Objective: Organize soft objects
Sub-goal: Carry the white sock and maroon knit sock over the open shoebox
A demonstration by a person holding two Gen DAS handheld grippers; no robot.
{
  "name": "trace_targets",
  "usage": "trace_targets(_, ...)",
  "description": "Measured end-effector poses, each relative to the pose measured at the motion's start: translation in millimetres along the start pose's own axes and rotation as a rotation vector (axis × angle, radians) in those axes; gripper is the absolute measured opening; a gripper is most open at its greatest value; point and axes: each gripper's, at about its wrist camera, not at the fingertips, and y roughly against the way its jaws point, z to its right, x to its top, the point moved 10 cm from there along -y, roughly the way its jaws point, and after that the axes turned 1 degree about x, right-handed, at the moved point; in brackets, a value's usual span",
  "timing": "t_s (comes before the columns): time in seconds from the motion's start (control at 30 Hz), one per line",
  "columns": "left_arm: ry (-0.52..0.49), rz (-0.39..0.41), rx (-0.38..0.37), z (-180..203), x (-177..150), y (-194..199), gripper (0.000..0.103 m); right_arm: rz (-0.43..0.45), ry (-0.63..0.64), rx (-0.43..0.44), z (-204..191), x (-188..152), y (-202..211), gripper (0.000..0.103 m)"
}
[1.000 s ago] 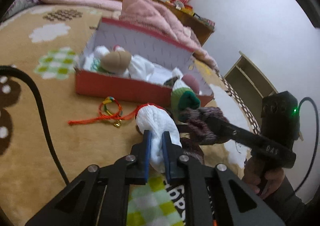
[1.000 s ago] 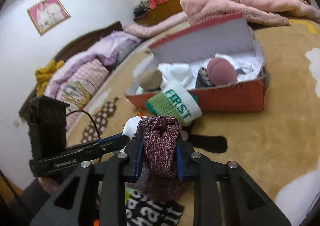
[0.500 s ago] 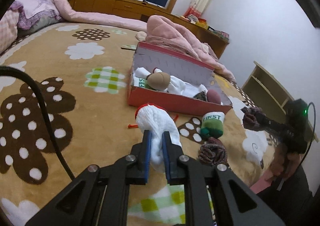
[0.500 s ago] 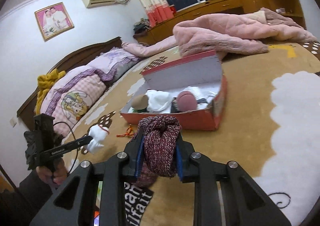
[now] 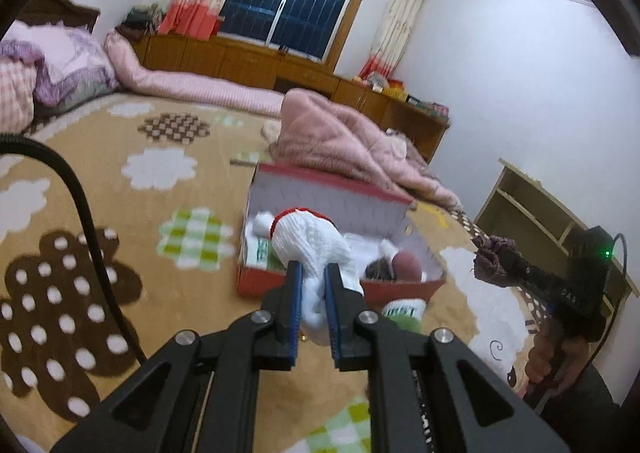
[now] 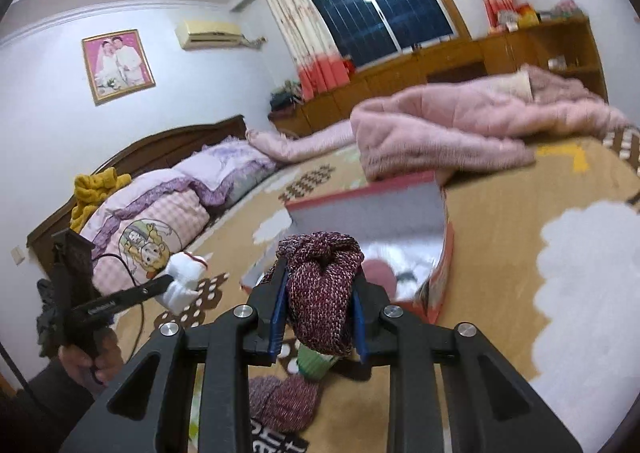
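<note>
Now pinched between the blue pads of the left gripper (image 5: 313, 285): a white knitted sock (image 5: 316, 249) with a red cuff, lifted clear of the bed's tan flower-patterned blanket (image 5: 132, 269) and hanging in front of the red box (image 5: 344, 285). Clamped in the right gripper (image 6: 320, 303): a rolled maroon knit sock (image 6: 322, 285), likewise held above the blanket, short of the box. Inside the open box, white bundles and a pinkish round roll, most of them hidden behind the held socks. Just before the box, on the blanket, a green-and-white sock (image 5: 402, 313), its lettering half covered by a gripper finger, only "RST" or so legible. Below the right gripper, a second maroon knit piece (image 6: 284, 401) beside a dark printed item (image 6: 280, 441) with large white characters cut off at the frame edge, unreadable. On the left gripper's arm in the right view, small white branding, too blurred to read. Further out, a pink quilt (image 6: 460, 125), pillows, a framed photograph (image 6: 118, 63).
</note>
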Motion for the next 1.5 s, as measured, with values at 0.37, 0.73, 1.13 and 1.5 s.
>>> trace_targets(0.37, -0.010, 0.037, 0.007, 11.7, 15.9, -13.1, 0.012, 0.032, 0.005, -0.055, 1.4, 9.9, -1.1, 0.028)
trace_targets(0.73, -0.041, -0.009, 0.040, 11.3, 2.3, -43.7, 0.012, -0.071, 0.097, -0.123, -1.9, -6.6, -41.3, 0.029)
trace_targets(1.13, -0.079, -0.050, 0.099, 6.7, -2.2, -94.6, 0.012, -0.150, 0.043, -0.174, 38.6, -15.1, -82.1, 0.032)
trace_targets(1.5, -0.087, -0.078, 0.121, -4.5, -8.4, -134.4, 0.012, -0.182, 0.017, -0.169, 46.9, -24.3, -106.9, 0.036)
